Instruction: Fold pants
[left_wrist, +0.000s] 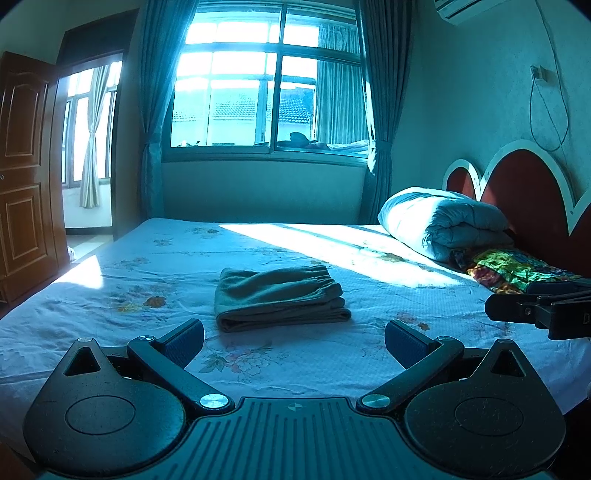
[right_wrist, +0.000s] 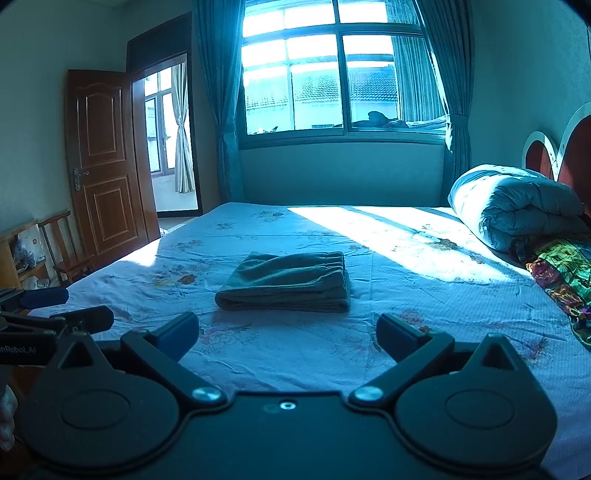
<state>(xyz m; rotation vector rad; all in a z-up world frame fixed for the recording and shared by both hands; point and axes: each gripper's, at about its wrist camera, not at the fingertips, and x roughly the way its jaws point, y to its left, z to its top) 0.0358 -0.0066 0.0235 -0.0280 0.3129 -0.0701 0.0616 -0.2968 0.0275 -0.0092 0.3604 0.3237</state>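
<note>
Left wrist view is filled mostly by a bed (left_wrist: 110, 291) under a pale floral sheet, which spans the middle of the frame, with a bright band of sunlight crossing its upper right part. Behind it, a large window (left_wrist: 266, 85) with drawn-back curtains takes the upper centre, and a brown door (left_wrist: 26, 177) stands open at the left edge. At the right, a rolled quilt (left_wrist: 443, 221) rests against the red headboard, touching a multicoloured cloth (left_wrist: 513, 269) just below it. The pants (left_wrist: 280, 299), folded into a compact olive stack, lie flat on the sheet at the frame's centre. The left gripper (left_wrist: 294, 341) sits low in the frame, fingers spread wide and empty, apart from the pants. In the right wrist view the right gripper (right_wrist: 288, 334) is likewise spread wide, holding nothing.
</note>
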